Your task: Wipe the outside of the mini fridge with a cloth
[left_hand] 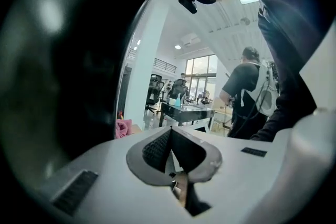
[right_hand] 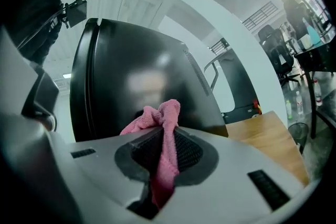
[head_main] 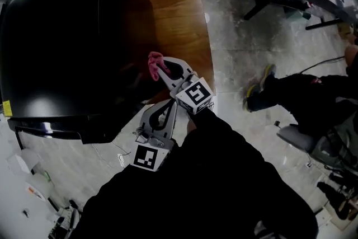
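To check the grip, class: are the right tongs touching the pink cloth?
Touching. The right gripper view shows the pink cloth pinched between the jaws of the right tongs.

Pink cloth (right_hand: pixel 167 112) in the right tongs (right_hand: pixel 164 136), which are pale grey with dark grey ribbed pads (right_hand: pixel 190 152); the left tongs (left_hand: pixel 171 134) show the same greys; each carries a white cube (head_main: pixel 196 95) with black square markers; ahead of both tongs, a glossy black mini fridge (head_main: pixel 56 36); under the right tongs, a brown wood-grain worktop (head_main: pixel 179 14); to their right, a pale mottled grey floor (head_main: pixel 251 47).

Glossy black mini fridge (head_main: pixel 56 36); crumpled pink cloth (head_main: pixel 153 61) near its side, between jaws of right tool (head_main: pixel 160 69).
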`<state>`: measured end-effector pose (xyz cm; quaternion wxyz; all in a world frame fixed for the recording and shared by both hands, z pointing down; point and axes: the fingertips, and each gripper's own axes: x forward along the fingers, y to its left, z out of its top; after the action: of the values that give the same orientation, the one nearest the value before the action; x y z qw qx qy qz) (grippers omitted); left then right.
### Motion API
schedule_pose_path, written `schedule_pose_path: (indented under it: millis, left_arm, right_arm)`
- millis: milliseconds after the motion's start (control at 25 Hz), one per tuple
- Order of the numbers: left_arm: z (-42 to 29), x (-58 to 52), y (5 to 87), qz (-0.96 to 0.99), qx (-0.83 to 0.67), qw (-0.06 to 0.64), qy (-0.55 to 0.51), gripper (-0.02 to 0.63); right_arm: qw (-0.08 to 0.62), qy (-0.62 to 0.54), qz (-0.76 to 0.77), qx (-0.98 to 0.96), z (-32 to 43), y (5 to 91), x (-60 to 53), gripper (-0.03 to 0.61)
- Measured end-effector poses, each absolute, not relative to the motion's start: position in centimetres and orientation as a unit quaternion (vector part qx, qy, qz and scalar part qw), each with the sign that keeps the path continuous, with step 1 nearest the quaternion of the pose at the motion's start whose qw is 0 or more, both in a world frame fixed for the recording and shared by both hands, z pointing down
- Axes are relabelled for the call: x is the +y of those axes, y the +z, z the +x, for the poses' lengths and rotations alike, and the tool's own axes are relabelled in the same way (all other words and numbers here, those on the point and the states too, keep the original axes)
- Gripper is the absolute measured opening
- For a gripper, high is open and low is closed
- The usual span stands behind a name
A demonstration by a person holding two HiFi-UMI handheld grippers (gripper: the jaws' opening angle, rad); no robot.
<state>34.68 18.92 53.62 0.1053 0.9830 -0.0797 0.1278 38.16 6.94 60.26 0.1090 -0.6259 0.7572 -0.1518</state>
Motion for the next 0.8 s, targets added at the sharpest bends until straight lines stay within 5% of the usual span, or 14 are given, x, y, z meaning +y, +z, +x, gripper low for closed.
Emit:
schedule_pose_path:
  millis: [800]
  left_arm:
    - [43.7, 12.2, 55.7, 0.968, -0.175, 0.138, 0.114, 0.006]
  right_arm:
    - [0.088, -0.148, -0.584, 0.793, 46.2, 63.1, -4.9, 0.049]
